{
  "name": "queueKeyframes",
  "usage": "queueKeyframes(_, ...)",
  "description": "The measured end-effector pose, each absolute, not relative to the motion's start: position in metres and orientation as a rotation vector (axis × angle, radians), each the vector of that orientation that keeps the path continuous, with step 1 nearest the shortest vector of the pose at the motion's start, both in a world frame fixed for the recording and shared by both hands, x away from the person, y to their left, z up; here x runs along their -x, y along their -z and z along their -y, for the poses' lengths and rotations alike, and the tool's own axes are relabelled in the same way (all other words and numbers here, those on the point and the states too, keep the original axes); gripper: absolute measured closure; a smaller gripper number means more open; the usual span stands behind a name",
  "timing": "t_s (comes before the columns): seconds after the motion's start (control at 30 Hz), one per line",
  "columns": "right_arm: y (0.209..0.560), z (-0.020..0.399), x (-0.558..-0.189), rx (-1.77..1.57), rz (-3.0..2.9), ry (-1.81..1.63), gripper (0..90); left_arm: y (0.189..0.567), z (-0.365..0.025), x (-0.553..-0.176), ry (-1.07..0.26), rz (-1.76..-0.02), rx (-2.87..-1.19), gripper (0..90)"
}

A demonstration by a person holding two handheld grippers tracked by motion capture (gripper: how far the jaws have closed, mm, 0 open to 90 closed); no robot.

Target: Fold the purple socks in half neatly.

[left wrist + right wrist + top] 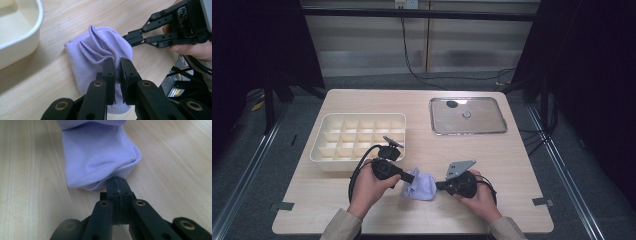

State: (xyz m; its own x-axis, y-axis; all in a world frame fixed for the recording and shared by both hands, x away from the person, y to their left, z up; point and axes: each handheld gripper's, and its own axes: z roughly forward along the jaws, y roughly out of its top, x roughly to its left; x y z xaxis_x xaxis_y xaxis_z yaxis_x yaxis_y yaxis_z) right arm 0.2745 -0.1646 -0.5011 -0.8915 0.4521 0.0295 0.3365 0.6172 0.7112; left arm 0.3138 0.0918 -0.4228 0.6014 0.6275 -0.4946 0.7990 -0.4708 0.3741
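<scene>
A folded lavender cloth [422,187] lies on the wooden table near the front edge, between my two grippers. My left gripper [411,176] comes at it from the left. In the left gripper view the left gripper [117,62] is shut on gathered pleats of the cloth [87,57], with purple fabric showing in the narrow gap. My right gripper [438,185] points at the cloth from the right. Seen along its own jaws, the right gripper [117,180] is shut with pads flush and its tip touches the rounded edge of the cloth [97,152]. No fabric shows between those pads.
A cream compartment tray [362,116] with several cells stands just behind the left hand, its wall [30,32] close to the cloth. A metal tray [468,133] at the back right holds a small round piece [466,114] and a dark one [452,104].
</scene>
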Motion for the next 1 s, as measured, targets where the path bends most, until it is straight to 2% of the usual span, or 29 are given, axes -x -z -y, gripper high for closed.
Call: queueKeyframes(1.0,0.501,0.164,-0.275,-0.666,-2.688,-1.134,90.0,0.429,-0.075,-0.314,0.362,-1.128,-2.258,83.5)
